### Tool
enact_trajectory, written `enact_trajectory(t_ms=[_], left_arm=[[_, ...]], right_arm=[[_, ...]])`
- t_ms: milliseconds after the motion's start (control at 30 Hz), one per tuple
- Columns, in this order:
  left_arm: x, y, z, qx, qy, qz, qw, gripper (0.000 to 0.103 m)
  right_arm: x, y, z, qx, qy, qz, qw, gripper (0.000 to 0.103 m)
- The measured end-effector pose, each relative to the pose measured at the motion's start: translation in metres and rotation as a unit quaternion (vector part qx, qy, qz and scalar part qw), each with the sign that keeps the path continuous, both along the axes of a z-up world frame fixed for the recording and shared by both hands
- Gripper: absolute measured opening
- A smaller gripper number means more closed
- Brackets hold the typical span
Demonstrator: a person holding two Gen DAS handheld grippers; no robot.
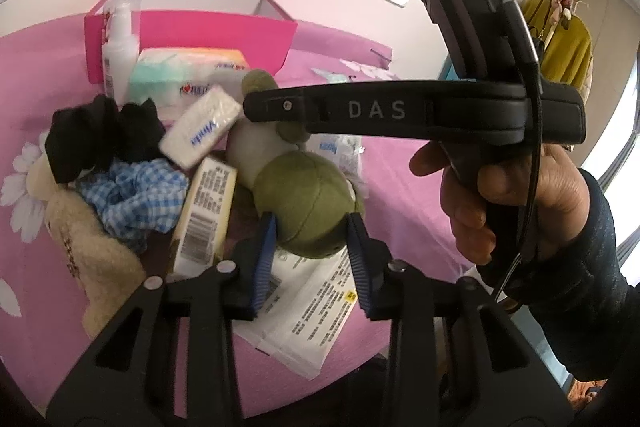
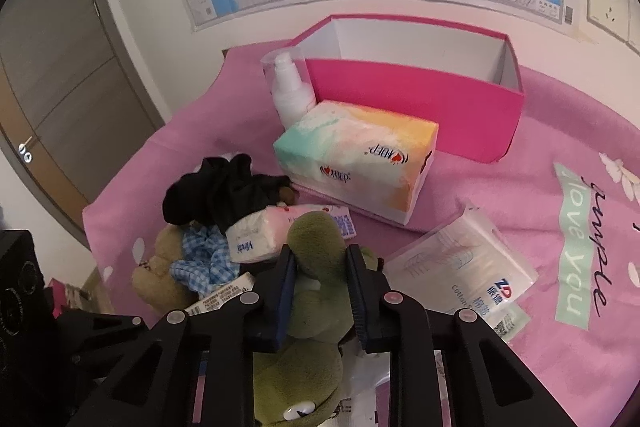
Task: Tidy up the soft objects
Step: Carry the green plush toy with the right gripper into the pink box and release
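Note:
A green plush toy lies in a heap of soft things on the pink cloth. My left gripper has its blue pads pressed on either side of the toy's round part. My right gripper is shut on a narrower upper part of the same green plush toy. In the left wrist view the right tool's black housing crosses above the toy, held by a hand. Beside the toy lie a beige teddy, a blue checked cloth and a black cloth.
An open pink box stands at the back by the wall. In front of it are a pastel tissue box and a white pump bottle. A small tissue pack, a cream carton and a cotton pad pack lie around the toy.

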State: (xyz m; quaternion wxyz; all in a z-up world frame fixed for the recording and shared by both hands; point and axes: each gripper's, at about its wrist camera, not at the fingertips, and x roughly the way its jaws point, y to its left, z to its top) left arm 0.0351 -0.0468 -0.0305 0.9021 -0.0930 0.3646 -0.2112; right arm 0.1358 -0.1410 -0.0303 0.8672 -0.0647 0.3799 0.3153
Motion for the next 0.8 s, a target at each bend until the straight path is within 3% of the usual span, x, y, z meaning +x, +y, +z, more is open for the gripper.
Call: enact_trajectory(t_ms=[400, 800], left_arm=[[0.017, 0.004, 0.046, 0.009, -0.062, -0.004, 0.998, 0.038], [0.101, 0.028, 0.109, 0.026, -0.118, -0.002, 0.9927, 0.038]], right_arm=[[0.003, -0.013, 0.05, 0.034, -0.042, -0.015, 0.998, 0.024], [0.055, 0.005, 0.131, 0.04, -0.104, -0.033, 0.993, 0.024]])
